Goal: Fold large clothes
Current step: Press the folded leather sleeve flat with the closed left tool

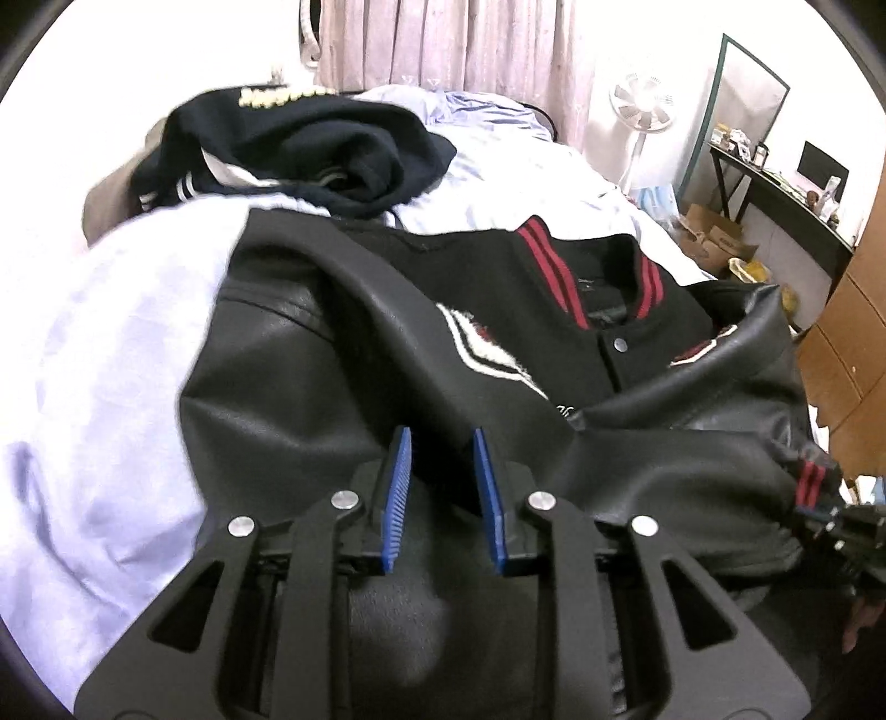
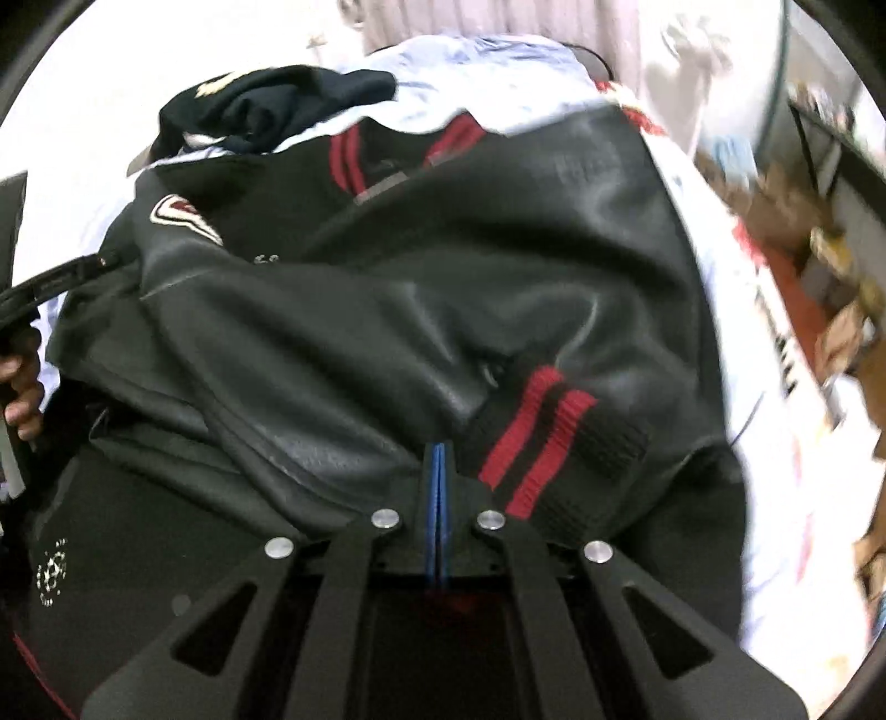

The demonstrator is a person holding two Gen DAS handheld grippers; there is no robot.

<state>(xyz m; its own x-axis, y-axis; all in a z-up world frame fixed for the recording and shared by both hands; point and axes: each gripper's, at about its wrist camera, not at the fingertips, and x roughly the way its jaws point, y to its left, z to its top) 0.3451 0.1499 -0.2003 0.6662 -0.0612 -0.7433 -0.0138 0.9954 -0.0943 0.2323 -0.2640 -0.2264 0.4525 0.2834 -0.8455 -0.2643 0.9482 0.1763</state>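
Two wrist fisheyes look steeply down, close over a black jacket (image 1: 343, 354) on a bed (image 1: 111, 332); both share its red-striped collar (image 2: 349, 160).

LIGHT: bright, diffuse, from the curtained window (image 1: 443, 50) | GLARE: white wall and pale bed sheet (image 1: 111, 343) overexposed | SHEEN: soft highlights on black jacket (image 2: 443, 288) sleeves | BLUR: right wrist view smeared at right edge; left wrist view sharper | DISTORTION: fisheye bowing, dark circular vignette in corners
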